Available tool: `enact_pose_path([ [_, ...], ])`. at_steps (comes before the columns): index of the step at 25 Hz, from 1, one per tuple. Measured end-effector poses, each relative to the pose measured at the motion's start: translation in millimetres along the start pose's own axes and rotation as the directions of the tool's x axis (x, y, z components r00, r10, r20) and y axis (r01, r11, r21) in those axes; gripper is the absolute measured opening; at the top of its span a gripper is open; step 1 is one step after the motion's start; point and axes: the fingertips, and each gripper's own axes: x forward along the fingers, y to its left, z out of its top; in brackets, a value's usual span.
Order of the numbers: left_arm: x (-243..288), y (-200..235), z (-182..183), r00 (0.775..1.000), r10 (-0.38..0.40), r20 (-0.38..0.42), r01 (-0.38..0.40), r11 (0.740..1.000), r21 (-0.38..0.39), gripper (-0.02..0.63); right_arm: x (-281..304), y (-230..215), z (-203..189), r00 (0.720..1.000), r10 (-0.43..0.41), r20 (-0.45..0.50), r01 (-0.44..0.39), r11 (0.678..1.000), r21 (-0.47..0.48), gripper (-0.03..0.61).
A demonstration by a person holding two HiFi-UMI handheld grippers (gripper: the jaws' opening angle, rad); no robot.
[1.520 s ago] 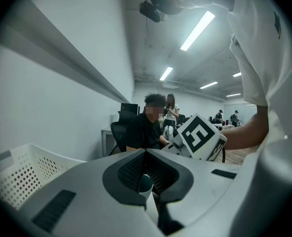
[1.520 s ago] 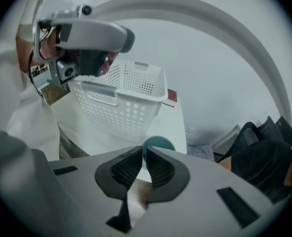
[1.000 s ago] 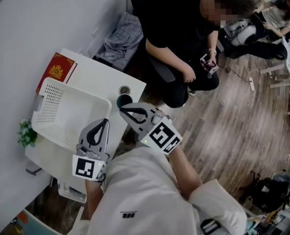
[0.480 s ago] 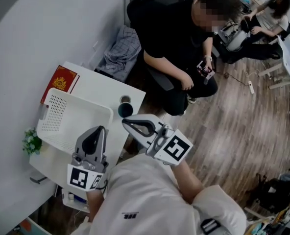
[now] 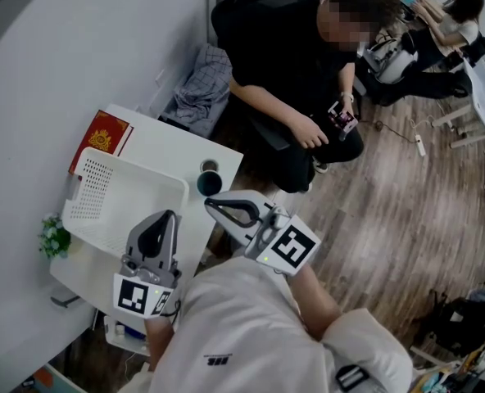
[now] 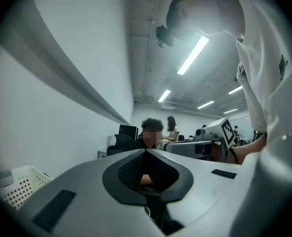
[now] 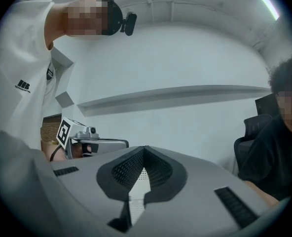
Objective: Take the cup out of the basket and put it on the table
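Left gripper (image 5: 170, 215) and right gripper (image 5: 209, 204) stay closed, empty, unmoved; cup (image 5: 209, 184) stands on table (image 5: 165, 142).

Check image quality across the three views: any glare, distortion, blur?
Left gripper view: the ceiling light strip blooms near the top, and the corners are black from the fisheye lens. Right gripper view: even light, same black corners. Head view: sharp, but the straight lines on the wall bow.

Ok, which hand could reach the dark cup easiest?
Probably the right: the right gripper points at the cup close by on the table; the left gripper is by the basket, farther off.
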Motion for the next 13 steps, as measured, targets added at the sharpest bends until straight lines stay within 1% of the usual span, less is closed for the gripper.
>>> enact_pose_path([
  [4,-3.0,0.8,0.5,1.000,0.005,0.002,-0.005,1.000,0.002,0.009,0.5,3.1,-3.6,1.000,0.009,-0.017,-0.009,1.000,-0.009,0.012],
  [13,-8.2,-0.4,0.2,1.000,0.008,0.006,-0.008,1.000,0.005,0.009,2.8,9.2,-4.8,1.000,0.020,-0.023,-0.021,0.999,-0.030,0.012],
])
